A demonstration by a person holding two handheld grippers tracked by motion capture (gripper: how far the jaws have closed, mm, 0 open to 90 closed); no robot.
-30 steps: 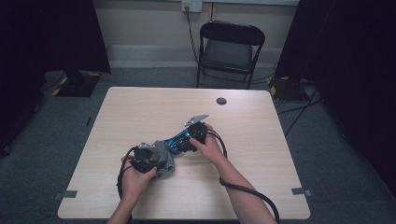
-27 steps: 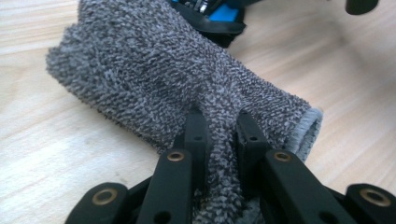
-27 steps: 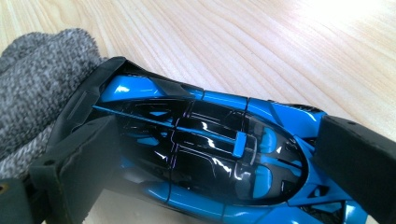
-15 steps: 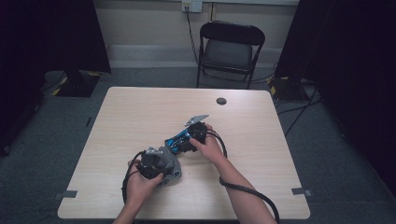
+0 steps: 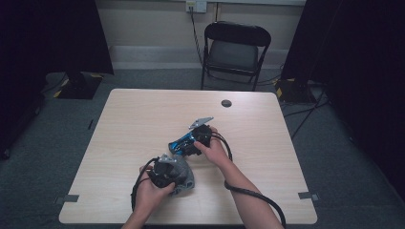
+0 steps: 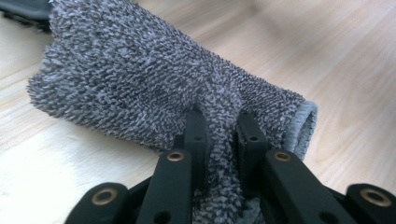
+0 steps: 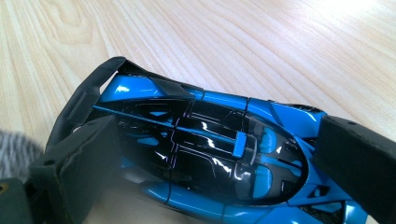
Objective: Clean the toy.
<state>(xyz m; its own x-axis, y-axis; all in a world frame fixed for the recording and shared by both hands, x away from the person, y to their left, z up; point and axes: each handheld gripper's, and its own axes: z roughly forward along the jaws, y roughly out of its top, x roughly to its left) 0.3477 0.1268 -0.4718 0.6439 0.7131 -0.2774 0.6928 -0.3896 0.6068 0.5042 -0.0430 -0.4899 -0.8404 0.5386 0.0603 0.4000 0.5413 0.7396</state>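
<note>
The cloth (image 6: 154, 88), pinched tight in the left gripper (image 6: 219, 135), has been drawn nearer, away from the toy car (image 7: 205, 158) clamped by the right gripper (image 7: 215, 163); wiping looks paused.

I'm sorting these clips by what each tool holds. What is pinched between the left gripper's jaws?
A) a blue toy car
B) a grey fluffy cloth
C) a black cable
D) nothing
B: in the left gripper view, the left gripper has its jaws closed on a fold of the grey fluffy cloth.
</note>
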